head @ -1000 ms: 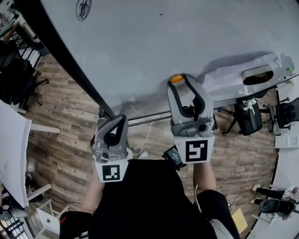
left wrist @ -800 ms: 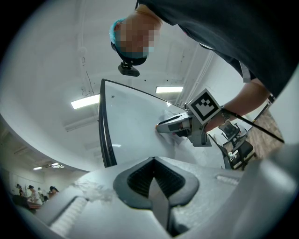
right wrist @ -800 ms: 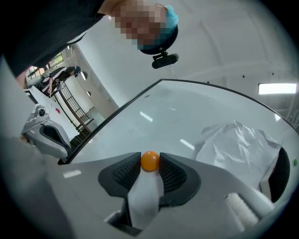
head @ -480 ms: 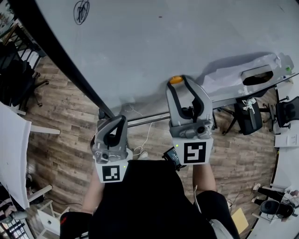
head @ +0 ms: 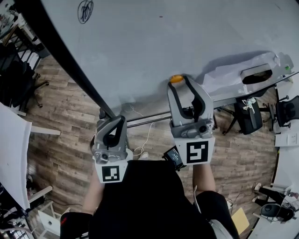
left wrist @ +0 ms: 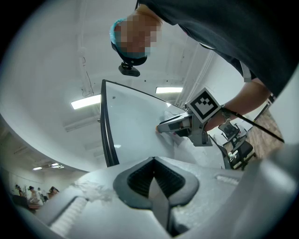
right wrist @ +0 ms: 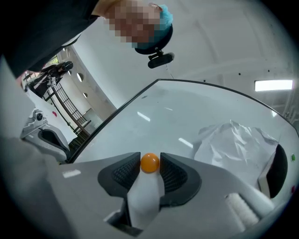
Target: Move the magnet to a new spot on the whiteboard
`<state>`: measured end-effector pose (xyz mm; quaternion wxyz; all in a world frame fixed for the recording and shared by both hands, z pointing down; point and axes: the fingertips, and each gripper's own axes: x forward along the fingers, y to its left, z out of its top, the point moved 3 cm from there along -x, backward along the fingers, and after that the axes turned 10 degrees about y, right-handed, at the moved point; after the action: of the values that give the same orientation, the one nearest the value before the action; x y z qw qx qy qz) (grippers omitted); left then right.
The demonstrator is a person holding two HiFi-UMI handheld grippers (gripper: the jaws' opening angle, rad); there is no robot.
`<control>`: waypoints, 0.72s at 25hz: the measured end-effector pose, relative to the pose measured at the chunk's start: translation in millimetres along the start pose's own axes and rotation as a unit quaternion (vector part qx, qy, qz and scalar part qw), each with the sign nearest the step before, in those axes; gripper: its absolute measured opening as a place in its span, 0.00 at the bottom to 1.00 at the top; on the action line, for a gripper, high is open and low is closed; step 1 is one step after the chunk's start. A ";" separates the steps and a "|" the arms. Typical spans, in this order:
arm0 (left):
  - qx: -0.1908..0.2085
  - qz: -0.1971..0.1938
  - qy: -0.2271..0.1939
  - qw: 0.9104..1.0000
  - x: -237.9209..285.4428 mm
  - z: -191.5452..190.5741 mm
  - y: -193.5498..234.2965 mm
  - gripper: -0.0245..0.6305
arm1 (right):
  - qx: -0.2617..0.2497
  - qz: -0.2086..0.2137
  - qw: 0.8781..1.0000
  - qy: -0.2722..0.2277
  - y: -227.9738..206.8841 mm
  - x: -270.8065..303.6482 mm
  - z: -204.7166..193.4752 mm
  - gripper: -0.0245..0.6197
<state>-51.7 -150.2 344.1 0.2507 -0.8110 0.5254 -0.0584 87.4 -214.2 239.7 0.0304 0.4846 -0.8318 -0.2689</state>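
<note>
Head view: whiteboard [head: 154, 42] fills the upper picture, its black edge [head: 65, 65] running from 11 o'clock down toward centre. Magnet [head: 175, 78], small, round, orange, sits on the board face about 1 o'clock of picture centre, low on the board near its bottom rail. Right gripper [head: 179, 80] points at the board with the magnet between its fingertips. Right gripper view: magnet [right wrist: 150, 163] lodged at the very tips, one ribbed pad at its 9 o'clock, the other at its 3 o'clock, both meeting its sides; no gap seen. Those jaws have just been opening a little, magnet between them, and they stand fairly wide. Left gripper [head: 122, 117] hangs at 7 o'clock of the right one, off the board, tips near the board's lower corner. Left gripper view: jaws closed together, pads meeting at a point [left wrist: 153, 159], nothing between them; beyond, at 12 to 1 o'clock, the right gripper shows with its tips on the board. Crumpled white plastic sheet [head: 233, 74] lies against the board at 3 o'clock of the magnet, near it but apart. Black scribble [head: 84, 9] at the board's 11 o'clock, well apart from the magnet. Wood-plank floor [head: 65, 121] below; dark office chair [head: 247, 116] at 4 o'clock of the right gripper.
</note>
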 end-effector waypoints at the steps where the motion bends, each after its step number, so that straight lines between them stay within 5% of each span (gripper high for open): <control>1: 0.000 0.000 -0.001 1.000 -0.6 0.5 -0.1 0.04 | 0.001 0.000 1.000 0.000 -0.2 -1.0 0.4 0.25; 18: 0.001 -0.011 -0.011 1.000 -15.7 13.9 -14.2 0.04 | 0.002 -0.004 1.000 0.000 0.2 -36.0 13.1 0.25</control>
<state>-42.0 -127.0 341.4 0.2564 -0.8169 0.5139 -0.0526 102.1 -179.1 236.1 0.0283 0.4876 -0.8307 -0.2672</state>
